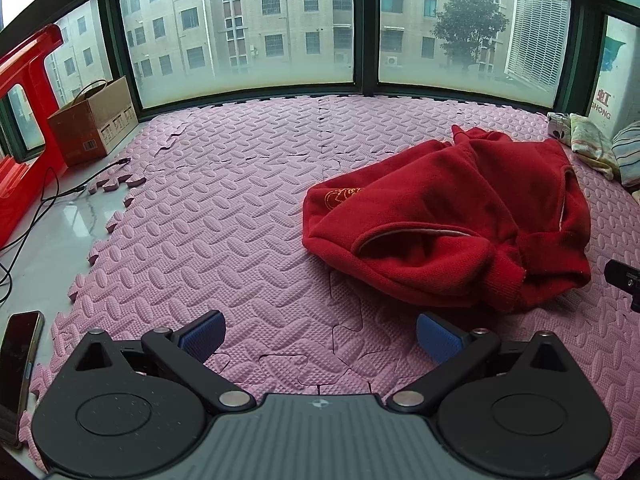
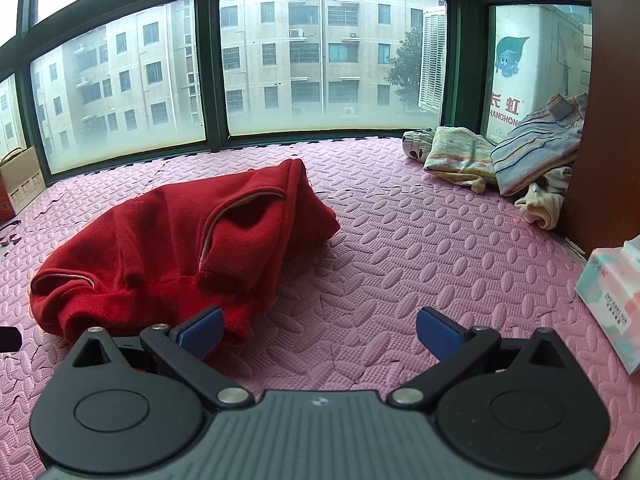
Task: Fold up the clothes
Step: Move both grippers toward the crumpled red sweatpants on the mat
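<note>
- Plainly not yet begun: red sweater (image 1: 452, 216) lying in a crumpled heap on the pink foam mat (image 1: 224, 216), sleeves and hem bunched under, pale inner lining showing at two openings.
- Left gripper (image 1: 320, 338) spread wide, nothing between the blue pads (image 1: 204, 336); tilted down at bare mat, sweater ahead and to its right.
- Right gripper (image 2: 320, 334) likewise wide and empty; its left-hand pad just in front of the sweater's near hem, contact impossible to tell.
- Probably poised either side of the heap so as to take two edges and spread it flat before any fold.
- Room: broad bare mat on the window side of the sweater and toward the cardboard box (image 1: 94, 122), enough to lay the garment out.
- Edges to mind: mat's jagged border with loose cable (image 1: 48, 196) and phone (image 1: 20, 372) on bare floor at left; pile of other clothes (image 2: 500, 160) and tissue pack (image 2: 612, 304) at right, well apart from the sweater.
</note>
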A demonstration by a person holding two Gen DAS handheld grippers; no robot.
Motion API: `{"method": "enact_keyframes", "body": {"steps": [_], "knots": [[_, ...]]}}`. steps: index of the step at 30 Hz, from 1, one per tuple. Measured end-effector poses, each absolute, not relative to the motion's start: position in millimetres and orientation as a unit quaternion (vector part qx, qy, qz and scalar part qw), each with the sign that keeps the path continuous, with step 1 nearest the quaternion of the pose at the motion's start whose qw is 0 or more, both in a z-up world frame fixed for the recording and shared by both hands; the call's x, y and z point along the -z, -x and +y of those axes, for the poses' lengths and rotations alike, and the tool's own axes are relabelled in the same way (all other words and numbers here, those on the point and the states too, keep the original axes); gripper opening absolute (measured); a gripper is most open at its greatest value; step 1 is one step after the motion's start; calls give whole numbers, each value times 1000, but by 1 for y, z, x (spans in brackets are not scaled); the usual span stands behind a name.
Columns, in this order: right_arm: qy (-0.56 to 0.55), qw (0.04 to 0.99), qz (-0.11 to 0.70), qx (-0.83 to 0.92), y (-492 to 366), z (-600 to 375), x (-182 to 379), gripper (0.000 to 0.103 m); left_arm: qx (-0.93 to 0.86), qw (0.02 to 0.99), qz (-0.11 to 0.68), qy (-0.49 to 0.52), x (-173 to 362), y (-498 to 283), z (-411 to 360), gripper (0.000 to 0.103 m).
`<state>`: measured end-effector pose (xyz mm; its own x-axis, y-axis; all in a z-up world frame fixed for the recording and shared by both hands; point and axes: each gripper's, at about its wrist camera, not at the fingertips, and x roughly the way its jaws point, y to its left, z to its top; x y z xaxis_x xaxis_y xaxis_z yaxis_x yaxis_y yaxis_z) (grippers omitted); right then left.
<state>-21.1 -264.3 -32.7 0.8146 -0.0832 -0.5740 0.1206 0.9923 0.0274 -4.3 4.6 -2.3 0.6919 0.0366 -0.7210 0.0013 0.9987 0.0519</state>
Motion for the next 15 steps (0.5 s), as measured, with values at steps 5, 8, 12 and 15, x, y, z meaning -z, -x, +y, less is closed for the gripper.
{"method": "enact_keyframes", "body": {"steps": [5,8,12,15], "knots": [[-38,952,300,55,27,-261,29,103,-9,917,399,-22,1,10,-7,103],[-42,954,291,49,37,-251,30,103,-9,915,403,-20,-1,9,-14,103],[-56,951,301,37,39,-253,33,103,-5,914,405,-19,-2,13,-17,103],[-58,950,305,34,40,-250,35,103,-2,914,404,-20,-3,15,-20,103]]}}
